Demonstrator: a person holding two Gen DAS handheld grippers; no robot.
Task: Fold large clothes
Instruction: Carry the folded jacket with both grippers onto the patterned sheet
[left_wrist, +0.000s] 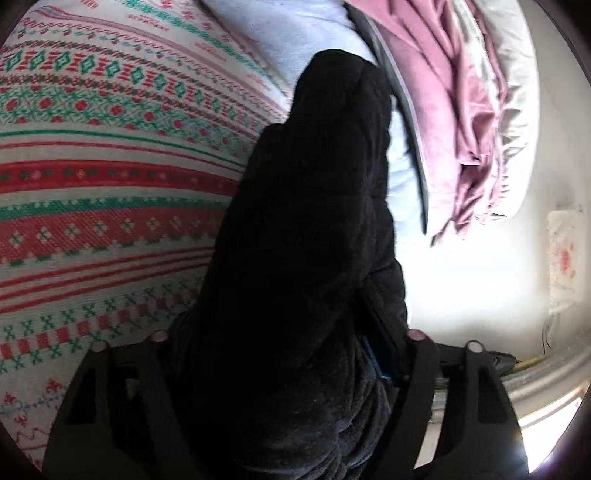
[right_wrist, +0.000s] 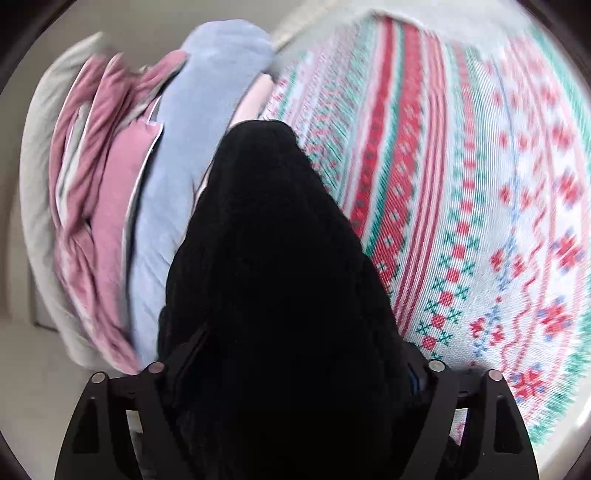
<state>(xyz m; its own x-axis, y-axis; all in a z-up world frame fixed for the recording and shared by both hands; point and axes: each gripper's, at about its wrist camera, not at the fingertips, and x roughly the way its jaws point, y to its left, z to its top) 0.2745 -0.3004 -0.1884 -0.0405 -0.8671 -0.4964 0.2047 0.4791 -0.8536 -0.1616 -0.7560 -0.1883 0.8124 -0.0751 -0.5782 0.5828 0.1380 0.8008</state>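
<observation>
In the left wrist view, the left gripper (left_wrist: 295, 387) is pointing along a black fleecy garment (left_wrist: 314, 221) that is filling the gap between its jaws and running away from the camera. The garment is lying on the patterned bedspread (left_wrist: 92, 184), with the pale blue blanket (left_wrist: 295, 33) beyond its far end and a pink and grey bundle of bedding (left_wrist: 461, 129) further to its right. The fingers are buried in the dark cloth; the jaws are standing fairly wide, but whether the pads are pressing on the garment cannot be told.

In the right wrist view, the right gripper (right_wrist: 295, 406) is facing the same black fleecy garment (right_wrist: 277, 258), which is again filling the wide gap between the jaws; grip or release cannot be told here either. The patterned bedspread (right_wrist: 480, 184) is lying to the garment's right, the pale blue blanket (right_wrist: 207, 92) to its left.

The step in hand looks like laying a folded section down on the bedspread. The next move probably calls for clearing both grippers from the cloth, then finding a fresh edge for the following fold.
</observation>
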